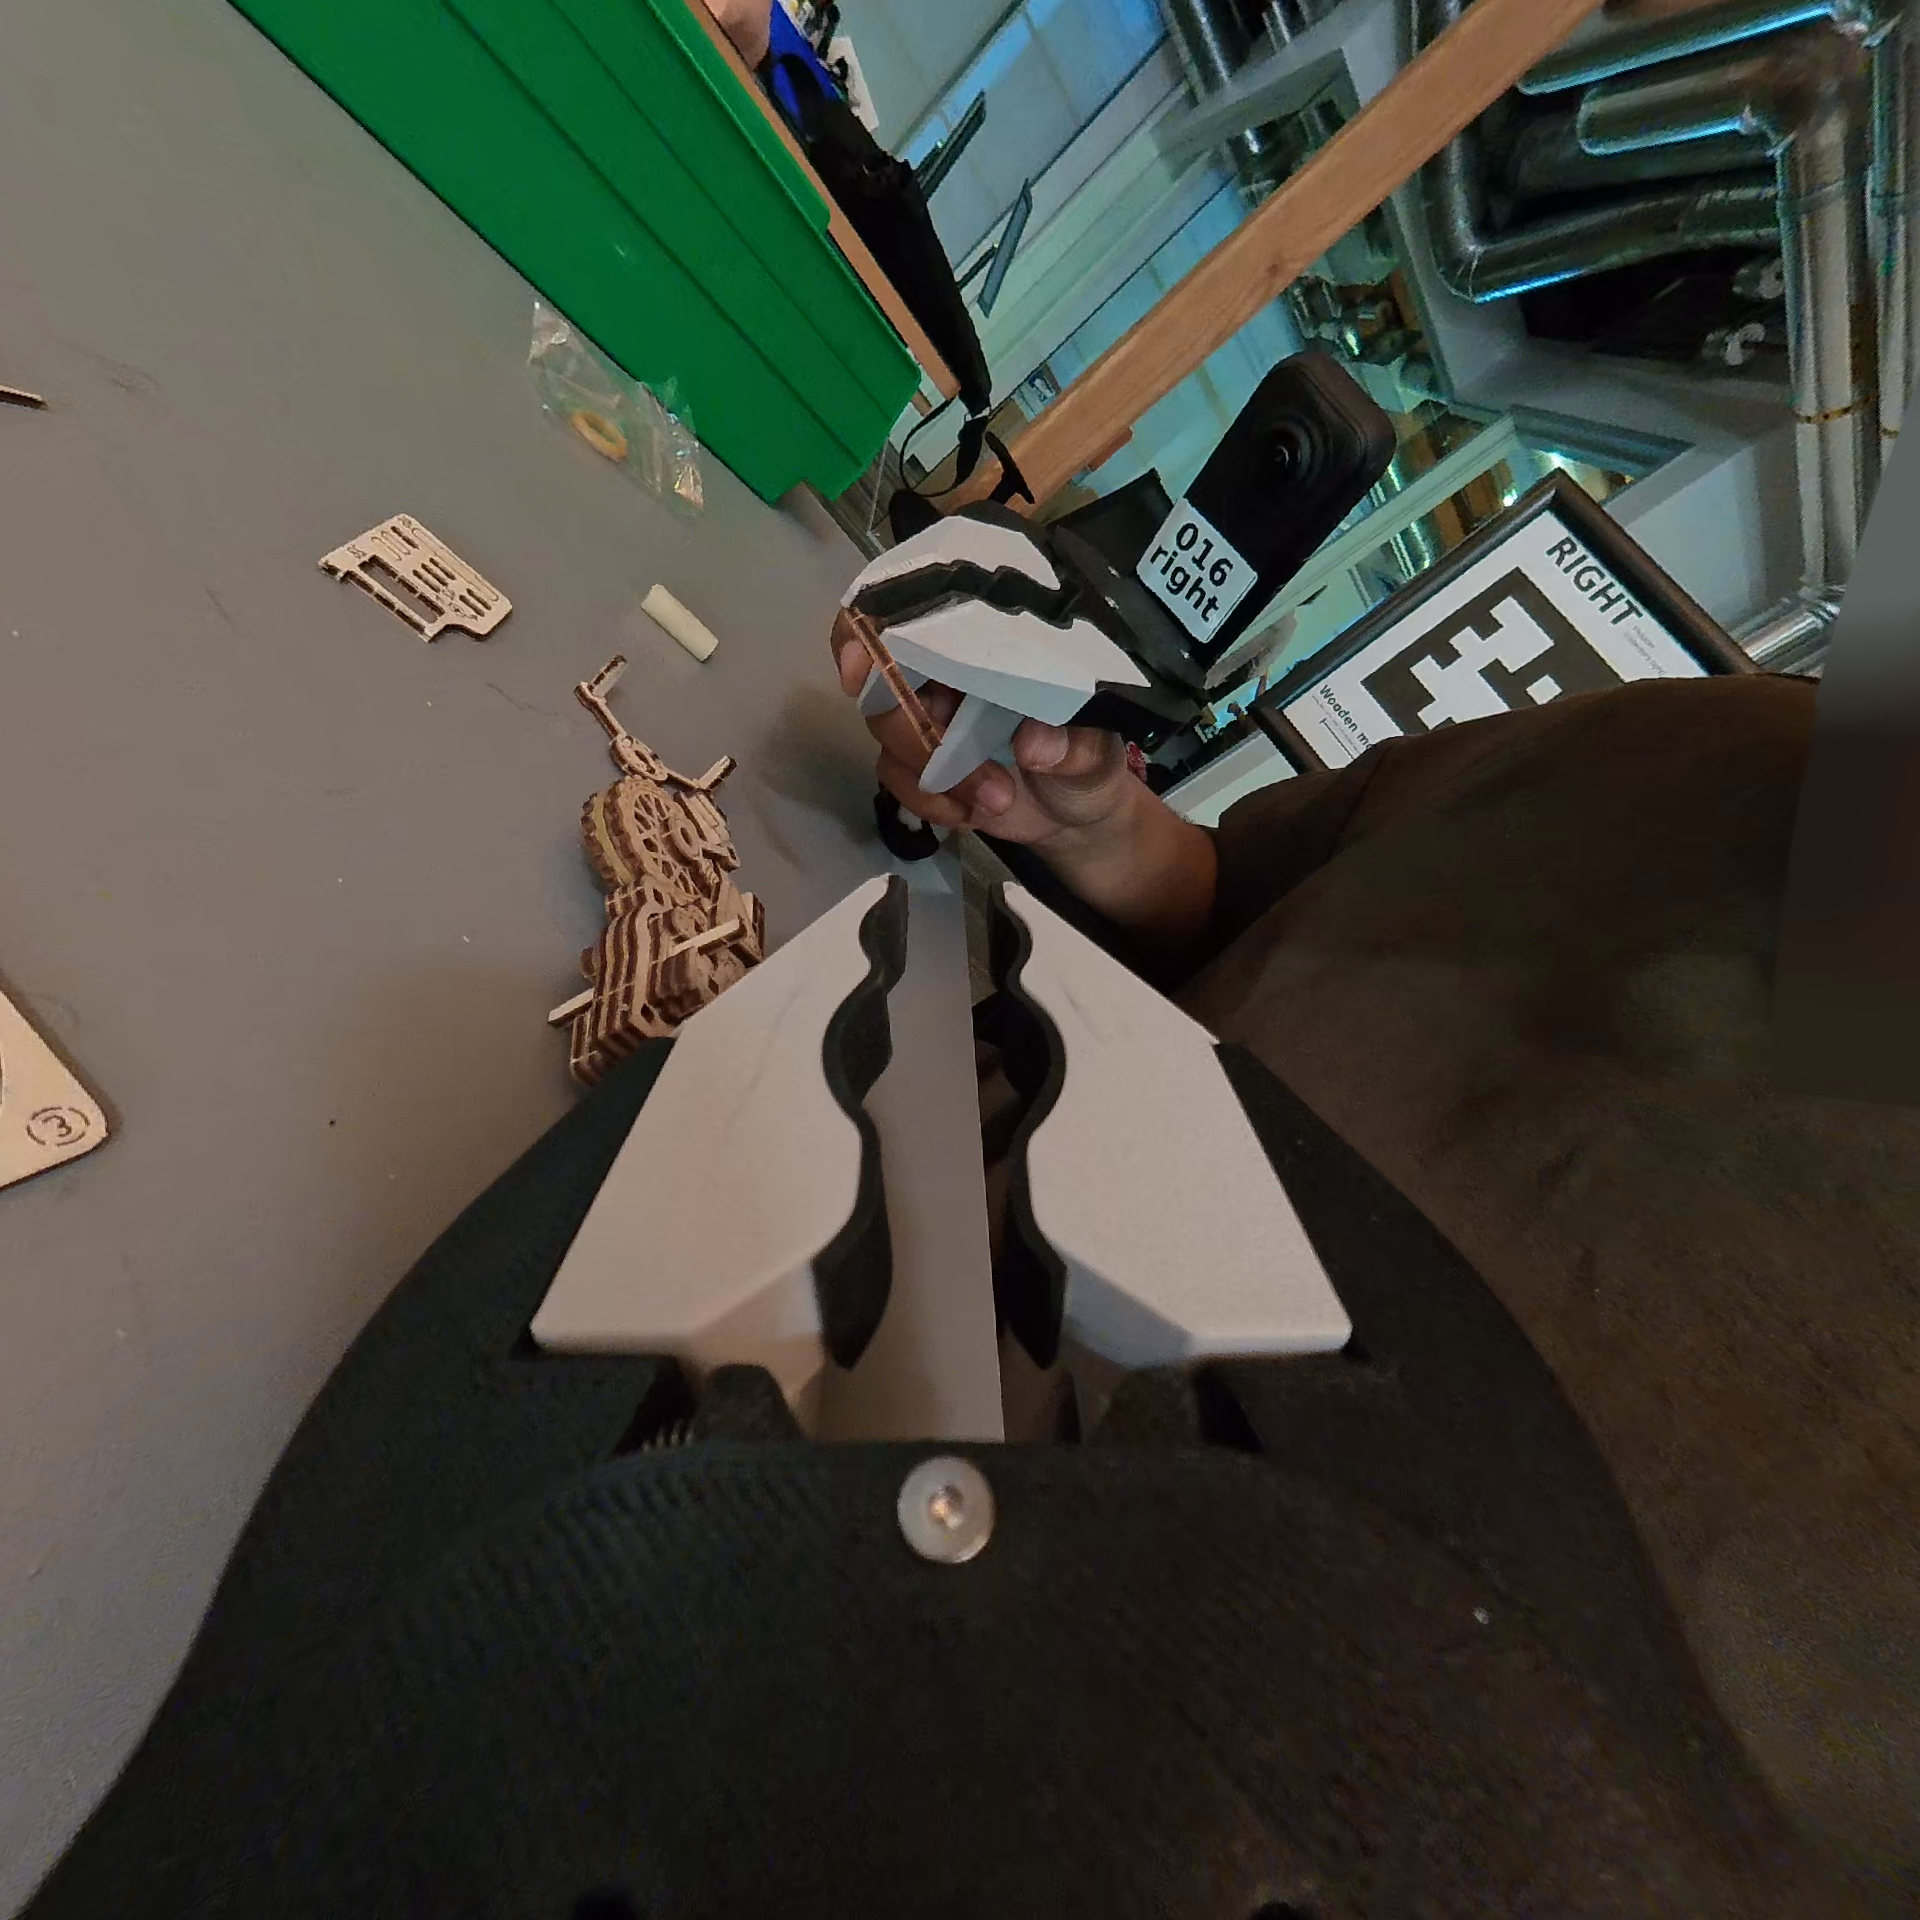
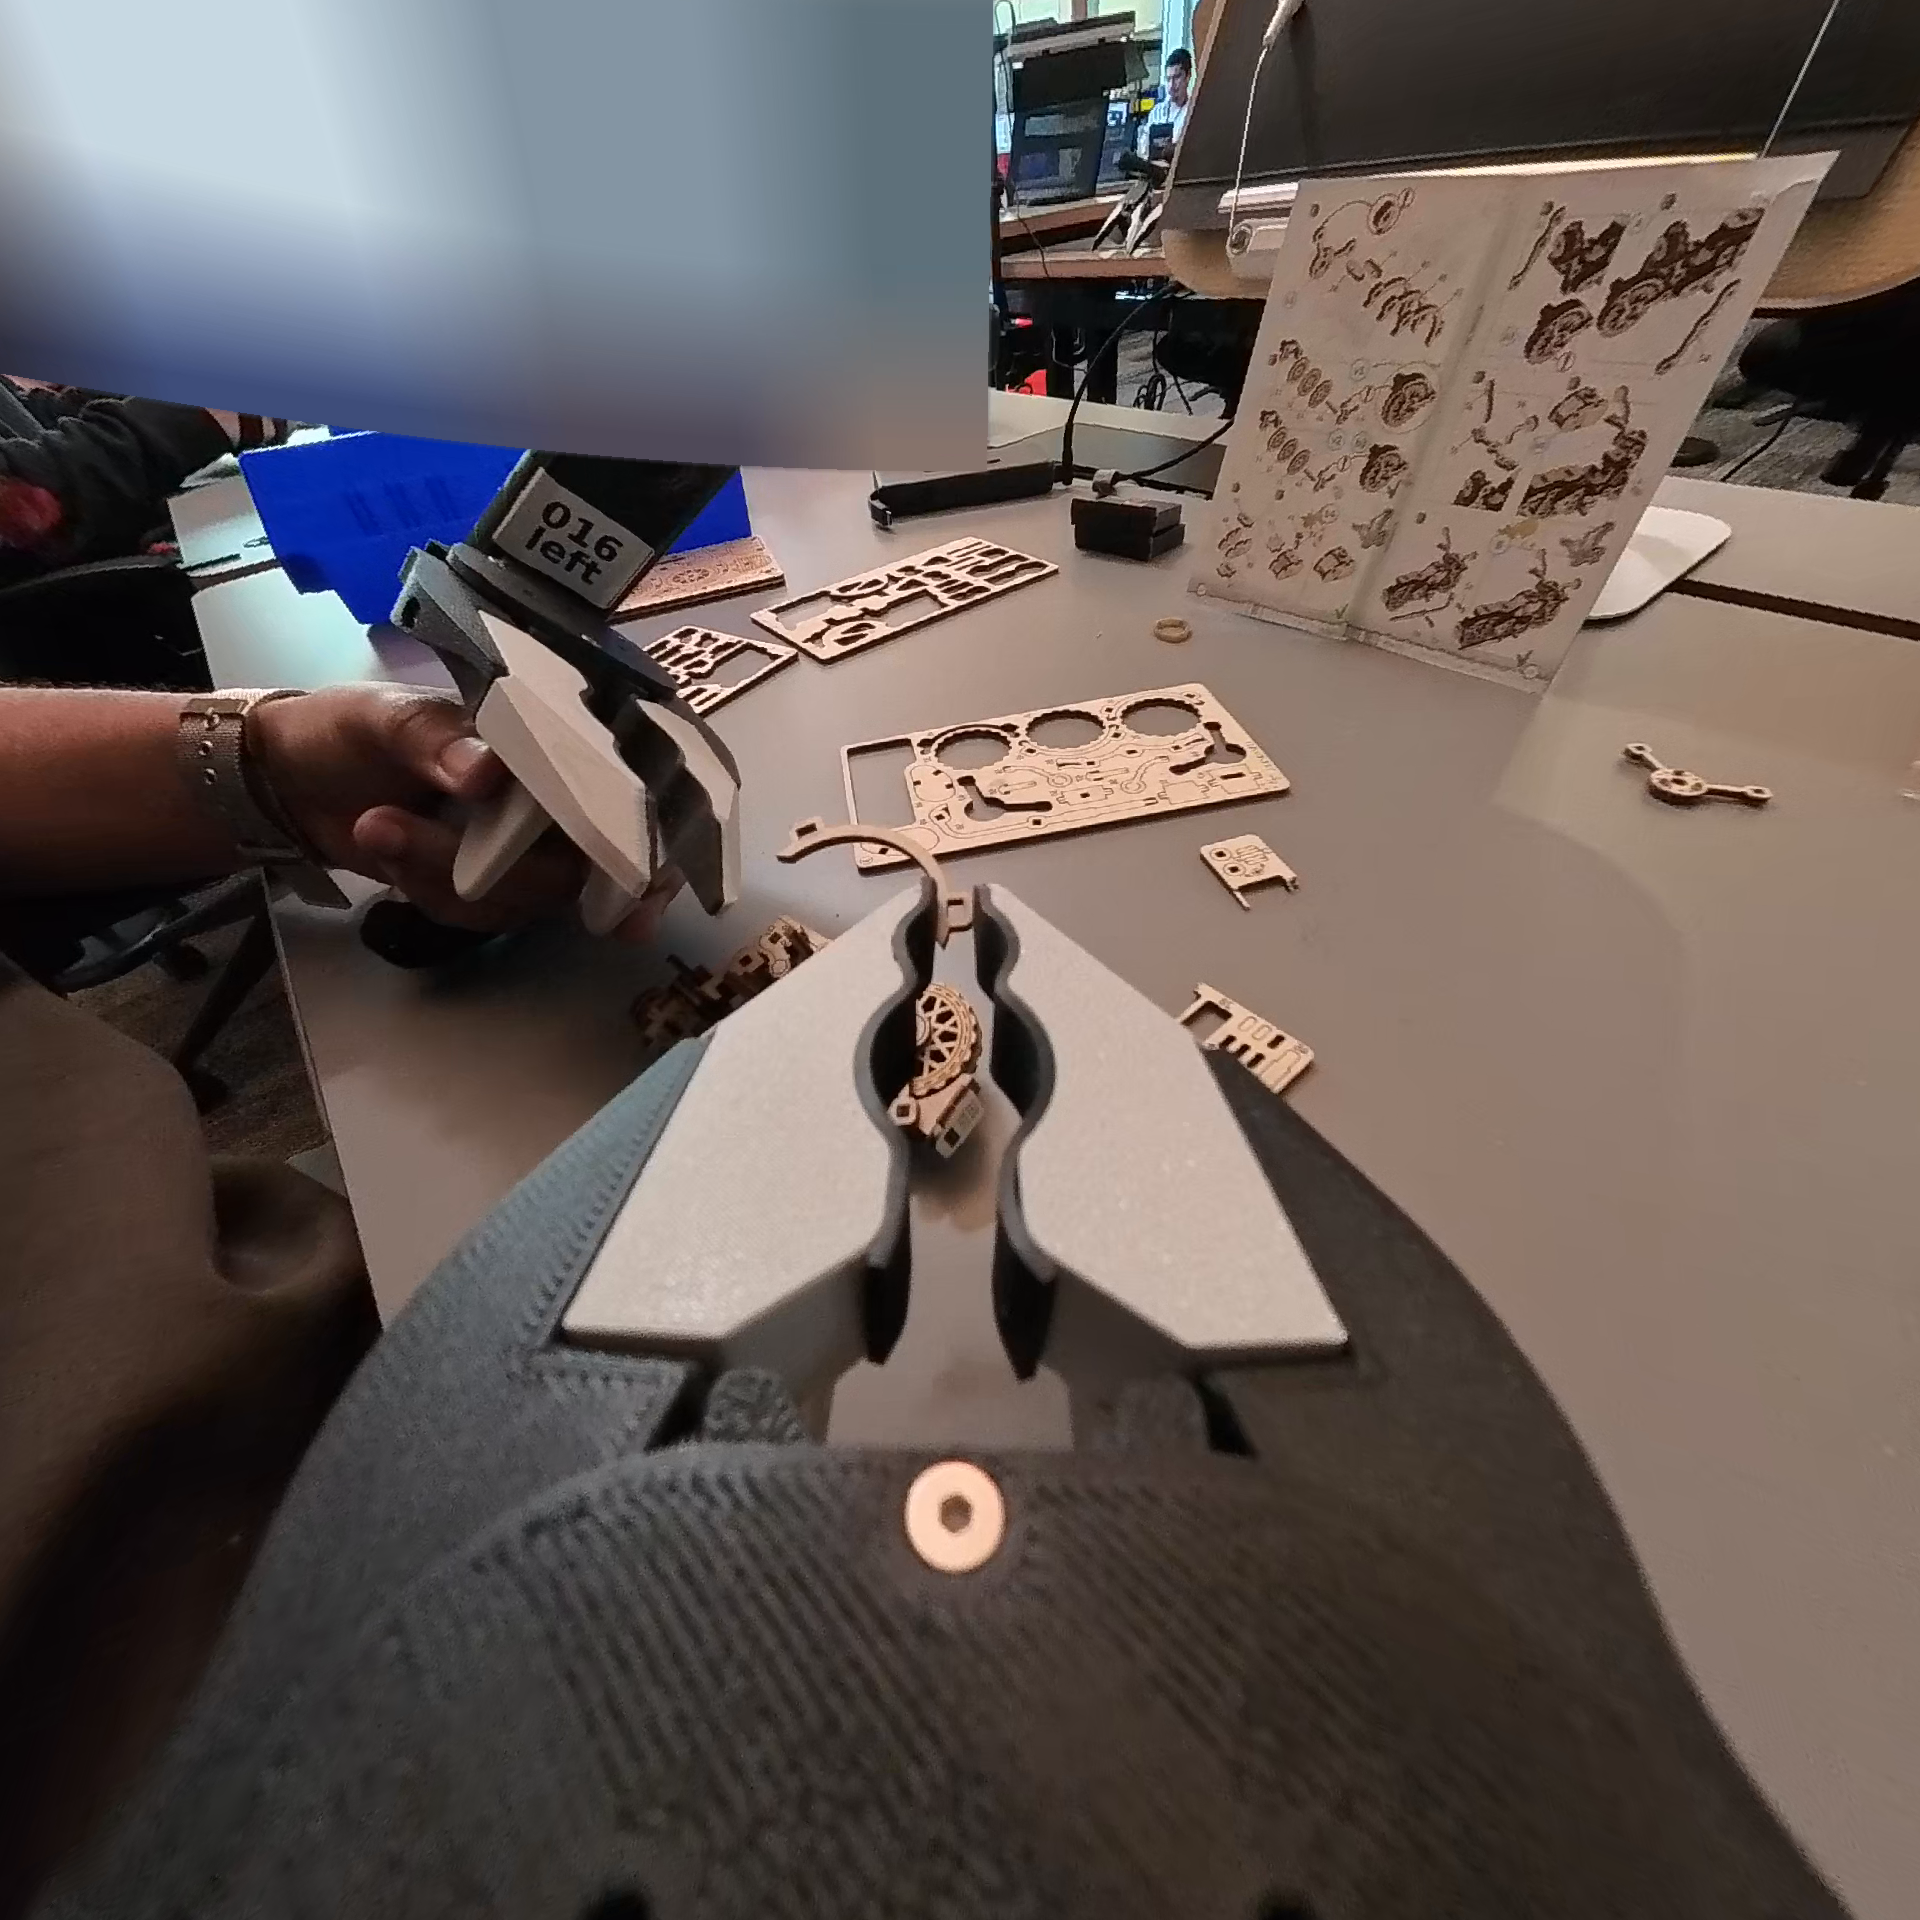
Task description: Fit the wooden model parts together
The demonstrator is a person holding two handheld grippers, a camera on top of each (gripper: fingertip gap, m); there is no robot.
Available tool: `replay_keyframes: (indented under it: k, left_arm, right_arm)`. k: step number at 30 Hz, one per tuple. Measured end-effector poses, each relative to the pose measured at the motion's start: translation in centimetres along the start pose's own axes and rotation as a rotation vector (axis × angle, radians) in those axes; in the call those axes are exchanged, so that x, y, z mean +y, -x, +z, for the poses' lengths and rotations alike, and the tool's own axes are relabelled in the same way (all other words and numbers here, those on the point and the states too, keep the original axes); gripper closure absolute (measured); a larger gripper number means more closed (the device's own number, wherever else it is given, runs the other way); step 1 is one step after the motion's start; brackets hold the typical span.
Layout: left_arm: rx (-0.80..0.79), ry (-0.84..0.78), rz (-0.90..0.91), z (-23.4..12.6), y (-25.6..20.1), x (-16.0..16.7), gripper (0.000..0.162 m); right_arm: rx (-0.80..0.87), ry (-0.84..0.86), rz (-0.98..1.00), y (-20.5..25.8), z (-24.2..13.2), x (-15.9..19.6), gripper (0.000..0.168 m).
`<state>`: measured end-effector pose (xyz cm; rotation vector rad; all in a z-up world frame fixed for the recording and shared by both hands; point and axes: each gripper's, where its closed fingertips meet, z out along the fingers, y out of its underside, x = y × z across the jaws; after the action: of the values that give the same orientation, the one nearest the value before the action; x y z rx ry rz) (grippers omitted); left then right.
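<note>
My right gripper [image 2: 953,902] is shut on a thin curved wooden arc [image 2: 868,840], pinched at its tips and held above the grey table [image 2: 1455,1039]. The part-built wooden model [image 2: 940,1060], with a toothed wheel, lies on the table below it and shows through the gap between the fingers. In the left wrist view the model [image 1: 665,894] lies flat, left of my left gripper [image 1: 948,888], which is open and empty. The right gripper [image 1: 862,629] hovers beyond it with the arc [image 1: 899,691]. The left gripper [image 2: 675,899] shows at the left.
Punched-out wooden sheets [image 2: 1060,769] [image 2: 904,592] and small fret pieces [image 2: 1247,868] [image 2: 1247,1039] lie on the table. An instruction sheet [image 2: 1486,416] stands at the back right, a blue bin [image 2: 353,509] at the back left. Green bins [image 1: 623,208] and a plastic bag [image 1: 613,416] lie beyond the model. Spacing between my two grippers at the tips: around 7 cm.
</note>
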<state>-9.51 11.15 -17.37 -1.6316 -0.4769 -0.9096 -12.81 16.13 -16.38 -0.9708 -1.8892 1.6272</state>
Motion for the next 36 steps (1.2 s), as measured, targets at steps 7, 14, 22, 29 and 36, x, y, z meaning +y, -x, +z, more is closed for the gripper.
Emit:
replay_keyframes:
  k: [7, 14, 22, 29, 36]
  left_arm:
    - [-0.001, -0.001, 0.000, 0.0, 0.0, 0.0, 0.150]
    - [-0.002, -0.002, 0.000, 0.0, 0.0, 0.0, 0.151]
    - [-0.013, -0.017, 0.005, -0.1, 0.2, -0.3, 0.151]
    - [-0.054, -0.054, 0.005, -0.5, 0.8, -0.9, 0.149]
    - [-0.060, -0.070, 0.018, -0.5, 0.7, -1.2, 0.147]
  right_arm:
    - [0.000, 0.000, 0.001, 0.0, 0.0, 0.0, 0.163]
    - [-0.001, 0.000, 0.001, 0.0, 0.0, 0.0, 0.163]
    - [0.011, -0.005, -0.006, -0.1, 0.0, -0.1, 0.163]
    - [0.046, 0.001, -0.212, 1.3, 0.3, 0.0, 0.163]
    - [0.050, -0.028, -0.229, 1.6, 0.2, -0.6, 0.163]
